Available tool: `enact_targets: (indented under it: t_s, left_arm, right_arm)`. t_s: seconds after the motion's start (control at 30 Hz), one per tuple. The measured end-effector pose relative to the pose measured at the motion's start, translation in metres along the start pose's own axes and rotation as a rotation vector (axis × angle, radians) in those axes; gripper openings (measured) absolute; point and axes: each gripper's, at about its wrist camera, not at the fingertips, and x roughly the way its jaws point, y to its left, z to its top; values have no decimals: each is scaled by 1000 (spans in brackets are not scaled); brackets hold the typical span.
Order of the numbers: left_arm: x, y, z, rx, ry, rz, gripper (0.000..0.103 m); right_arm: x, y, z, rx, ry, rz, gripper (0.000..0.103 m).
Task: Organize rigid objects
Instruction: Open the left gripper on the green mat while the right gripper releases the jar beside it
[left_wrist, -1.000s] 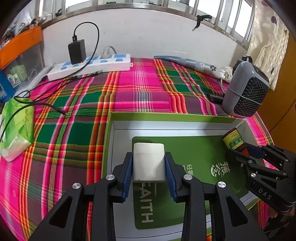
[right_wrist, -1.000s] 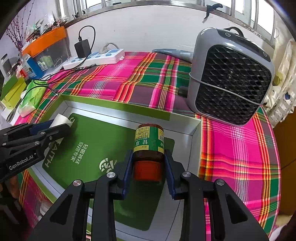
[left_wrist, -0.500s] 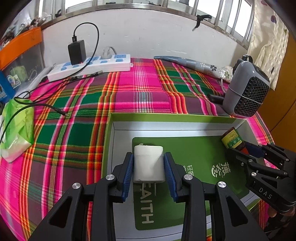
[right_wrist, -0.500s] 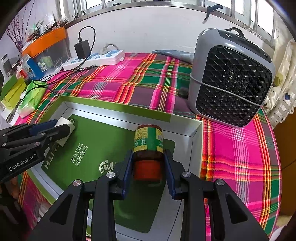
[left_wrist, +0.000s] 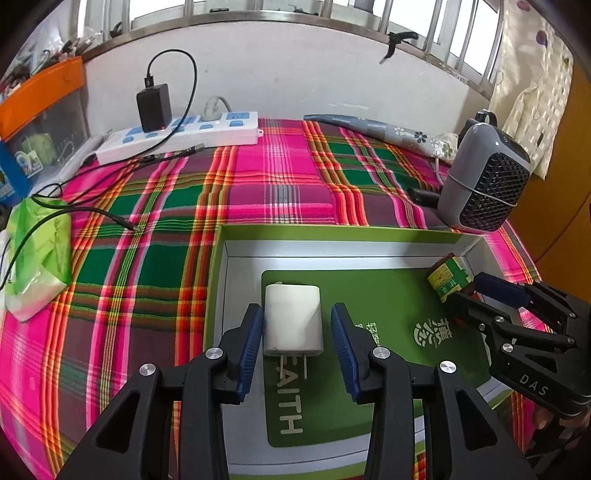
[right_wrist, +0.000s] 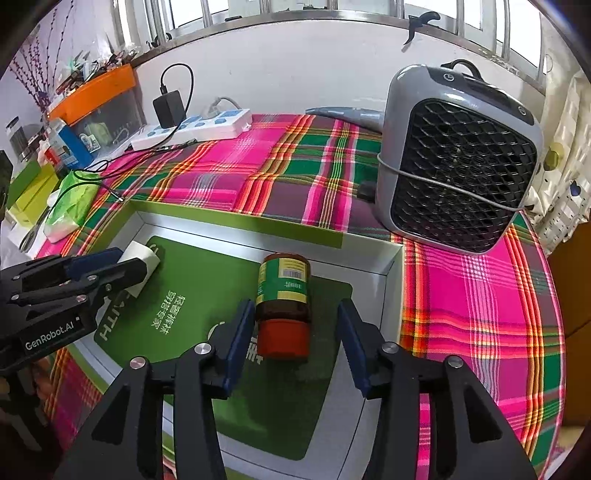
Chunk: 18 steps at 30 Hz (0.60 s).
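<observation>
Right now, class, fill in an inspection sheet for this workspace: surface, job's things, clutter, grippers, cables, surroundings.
Surface: plaid cloth; open green box on it.
Job's things: white charger and jar, both lying inside the box.
Clutter: tissue pack, heater.
Grippers: left gripper open around the charger; right gripper open around the jar.
Cables: power strip with black adapter; loose black cable on the cloth.
Surroundings: white wall, barred window above.
</observation>
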Motion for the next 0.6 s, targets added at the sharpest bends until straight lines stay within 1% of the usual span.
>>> enact_targets:
  t_s: [0.37, 0.6]
  left_arm:
    - [-22, -4, -9, 5, -20, -11, 38]
    - [-42, -6, -20, 1, -34, -14, 38]
  right_arm:
    - [-16, -2, -5, 26, -30, 2, 48]
    - [-31, 2, -14, 25, -46, 5, 48]
